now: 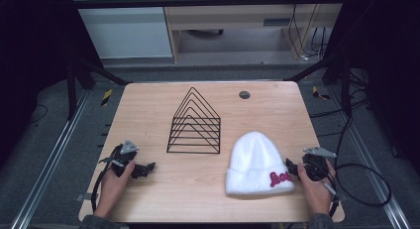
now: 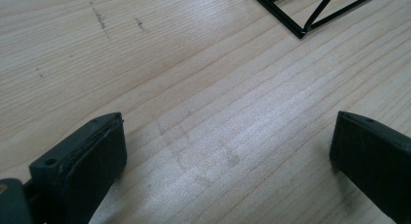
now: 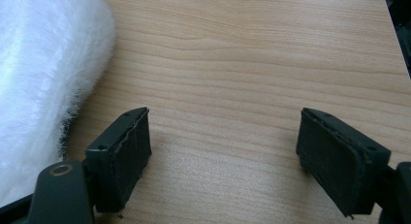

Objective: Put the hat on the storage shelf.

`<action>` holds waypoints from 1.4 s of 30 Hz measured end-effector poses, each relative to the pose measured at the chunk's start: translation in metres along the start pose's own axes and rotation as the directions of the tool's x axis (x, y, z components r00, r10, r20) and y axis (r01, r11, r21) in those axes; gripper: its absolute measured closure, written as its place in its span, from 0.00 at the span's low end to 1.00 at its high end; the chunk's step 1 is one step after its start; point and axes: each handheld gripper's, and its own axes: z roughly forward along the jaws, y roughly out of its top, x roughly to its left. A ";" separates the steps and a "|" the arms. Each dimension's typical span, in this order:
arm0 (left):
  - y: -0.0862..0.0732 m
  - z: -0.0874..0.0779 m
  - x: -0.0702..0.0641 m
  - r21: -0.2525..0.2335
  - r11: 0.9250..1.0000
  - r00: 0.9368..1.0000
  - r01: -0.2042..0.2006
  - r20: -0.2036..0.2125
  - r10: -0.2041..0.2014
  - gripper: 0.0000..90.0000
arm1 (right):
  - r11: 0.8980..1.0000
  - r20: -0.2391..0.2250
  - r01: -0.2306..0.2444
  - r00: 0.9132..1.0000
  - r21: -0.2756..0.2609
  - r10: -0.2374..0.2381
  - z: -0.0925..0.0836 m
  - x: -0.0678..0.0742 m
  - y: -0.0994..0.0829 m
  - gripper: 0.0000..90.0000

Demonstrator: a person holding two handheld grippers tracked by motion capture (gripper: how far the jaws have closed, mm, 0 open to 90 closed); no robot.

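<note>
A white fuzzy beanie [image 1: 257,164] with red lettering on its cuff lies flat at the front right of the wooden table [image 1: 148,110]. A black wire rack [image 1: 194,124] shaped like a row of house outlines stands at the table's middle. My right gripper [image 1: 292,168] rests just right of the beanie's cuff, jaws wide apart over bare wood; in the right gripper view [image 3: 223,151] the beanie's fluff [image 3: 43,78] lies left of its left jaw. My left gripper [image 1: 144,169] lies at the front left, open with nothing between its jaws [image 2: 228,156], and the rack's corner [image 2: 300,25] shows ahead.
A small dark round grommet [image 1: 244,94] sits in the tabletop at the back right. Cables trail off the table's right side to the floor. Black frame bars stand behind and beside the table.
</note>
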 end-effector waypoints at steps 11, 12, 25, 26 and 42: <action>0.000 0.000 -0.001 -0.004 1.000 1.000 0.008 0.000 -0.008 0.00 | 1.000 0.002 -0.003 1.000 -0.001 0.003 0.000 0.001 0.000 0.22; 0.000 0.000 0.000 -0.003 1.000 1.000 0.006 0.000 -0.006 0.00 | 1.000 0.003 -0.001 1.000 -0.002 0.001 0.000 0.001 0.000 0.22; 0.000 0.000 0.000 0.002 1.000 1.000 0.004 0.002 -0.004 0.00 | 0.999 -0.004 0.037 0.999 0.023 -0.036 -0.016 -0.004 0.028 0.16; 0.000 0.000 0.000 0.002 1.000 1.000 0.004 0.002 -0.004 0.00 | 0.999 -0.002 0.040 0.999 0.025 -0.040 -0.020 -0.002 0.033 0.16; 0.000 0.000 -0.001 -0.002 1.000 1.000 0.003 0.001 -0.003 0.00 | 0.977 -0.124 0.191 0.976 0.095 -0.179 -0.016 0.049 0.093 0.34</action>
